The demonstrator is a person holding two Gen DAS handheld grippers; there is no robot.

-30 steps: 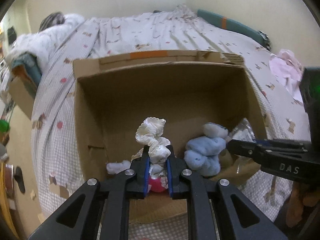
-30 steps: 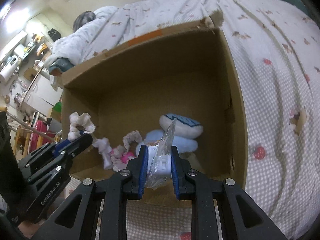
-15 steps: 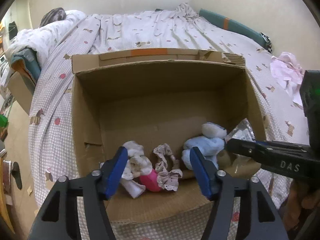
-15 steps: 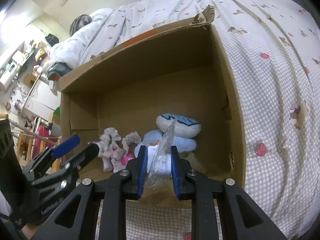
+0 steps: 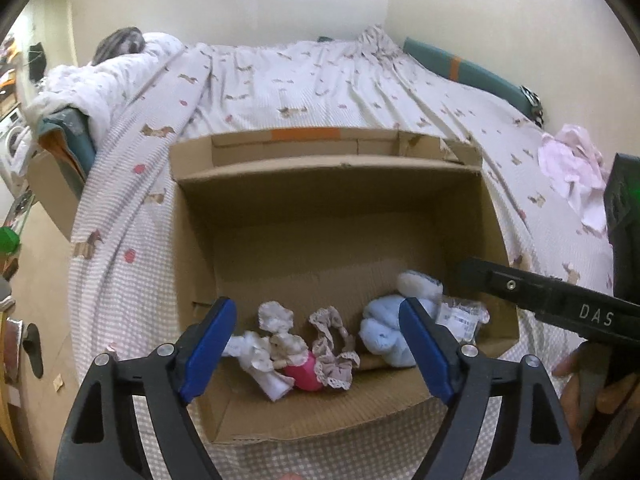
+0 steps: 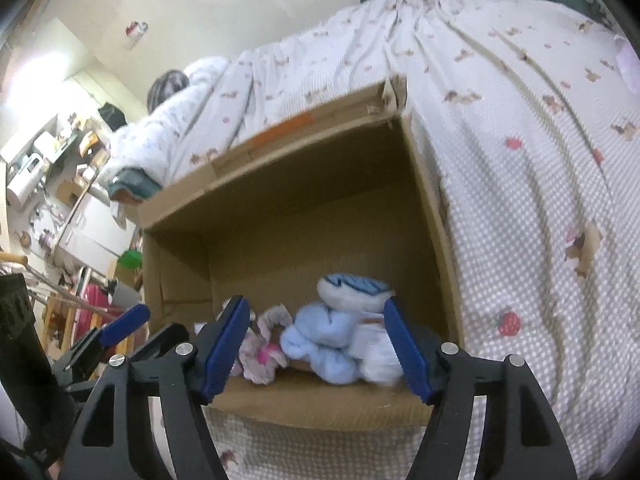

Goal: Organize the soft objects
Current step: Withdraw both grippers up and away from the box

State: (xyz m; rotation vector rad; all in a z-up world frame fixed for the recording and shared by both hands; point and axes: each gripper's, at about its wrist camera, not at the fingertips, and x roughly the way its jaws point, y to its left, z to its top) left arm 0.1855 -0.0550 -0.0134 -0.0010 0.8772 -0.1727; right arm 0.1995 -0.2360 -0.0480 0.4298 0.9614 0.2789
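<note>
An open cardboard box stands on the bed. On its floor lie white and beige scrunchies with a pink one, a light blue plush and a small clear plastic packet. My left gripper hangs above the scrunchies with its jaws opening and nothing between the pads. My right gripper is over the plush and packet, jaws opening, the packet lying free below them. One finger of the right gripper shows in the left wrist view.
The bed wears a white checked sheet with small prints. A pink cloth lies at the right of the bed. A teal bolster runs along the wall. Cluttered shelves and a green object stand left of the bed.
The left gripper let go of the white scrunchie, which dropped onto the box floor, and rose slightly. The right gripper released the plastic packet, which now lies beside the blue plush.
</note>
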